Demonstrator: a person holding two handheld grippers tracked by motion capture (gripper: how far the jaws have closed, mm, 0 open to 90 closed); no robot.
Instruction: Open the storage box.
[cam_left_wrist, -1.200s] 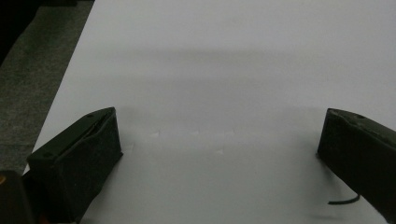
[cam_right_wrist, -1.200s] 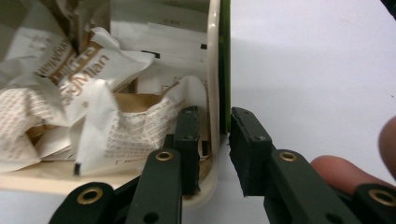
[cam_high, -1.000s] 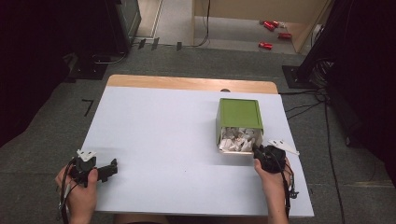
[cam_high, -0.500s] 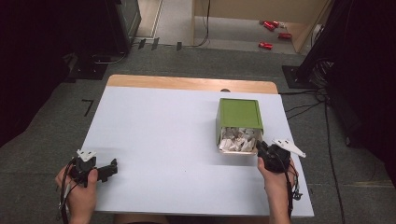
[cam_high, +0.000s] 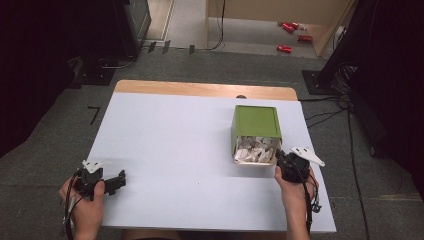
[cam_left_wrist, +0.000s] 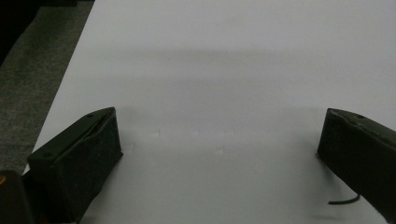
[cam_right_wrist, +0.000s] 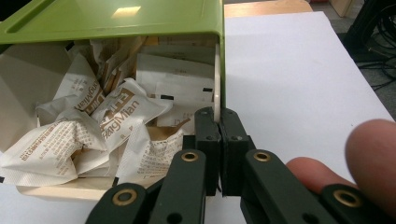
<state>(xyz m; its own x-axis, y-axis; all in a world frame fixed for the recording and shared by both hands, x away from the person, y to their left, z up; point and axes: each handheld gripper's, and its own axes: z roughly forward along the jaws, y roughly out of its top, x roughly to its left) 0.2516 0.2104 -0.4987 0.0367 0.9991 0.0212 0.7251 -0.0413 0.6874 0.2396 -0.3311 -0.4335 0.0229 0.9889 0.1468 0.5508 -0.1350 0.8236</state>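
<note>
Two grippers work a white tabletop (cam_high: 190, 150): the right gripper (cam_right_wrist: 219, 140), lower centre of its own view, has its fingers pressed together on the near right wall of the green box (cam_high: 256, 131), which lies on its side at centre right, spilling crumpled paper packets (cam_right_wrist: 112, 126). A steady, level pull looks wisest, lest packets tumble out. The left gripper (cam_high: 116, 182), lower left, rests with fingers wide apart, holding nothing.

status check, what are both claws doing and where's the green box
Left claw open, idle on bare table. Right claw shut on side wall of green box, box full of crumpled paper packets. Nothing in the way.
</note>
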